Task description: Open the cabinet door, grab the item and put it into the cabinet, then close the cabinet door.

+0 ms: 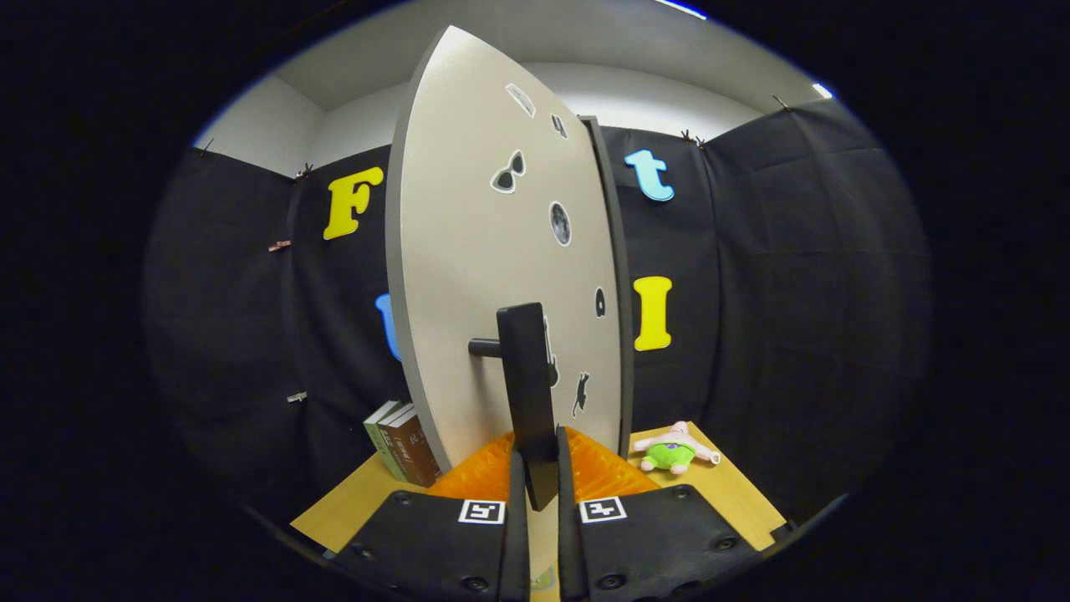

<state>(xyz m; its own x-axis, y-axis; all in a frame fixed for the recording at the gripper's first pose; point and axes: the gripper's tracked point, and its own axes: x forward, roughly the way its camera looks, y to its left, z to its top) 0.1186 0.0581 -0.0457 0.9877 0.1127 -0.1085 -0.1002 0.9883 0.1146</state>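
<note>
A pale grey cabinet door (pixel 476 276) with small stickers stands swung out toward me, seen nearly edge-on. Its black bar handle (pixel 528 385) juts from the door face, and its lower end sits between my fingers. My gripper (pixel 540 468) is shut on that handle, with a finger (pixel 585 468) pressed on either side. A small plush toy (pixel 673 451), green and pink, lies on the wooden table (pixel 736 493) to the right, beyond the fingers. The cabinet's dark edge (pixel 619 284) shows behind the door.
Several books (pixel 401 447) stand upright on the table to the left of the door. Black cloth walls close the booth behind and on both sides.
</note>
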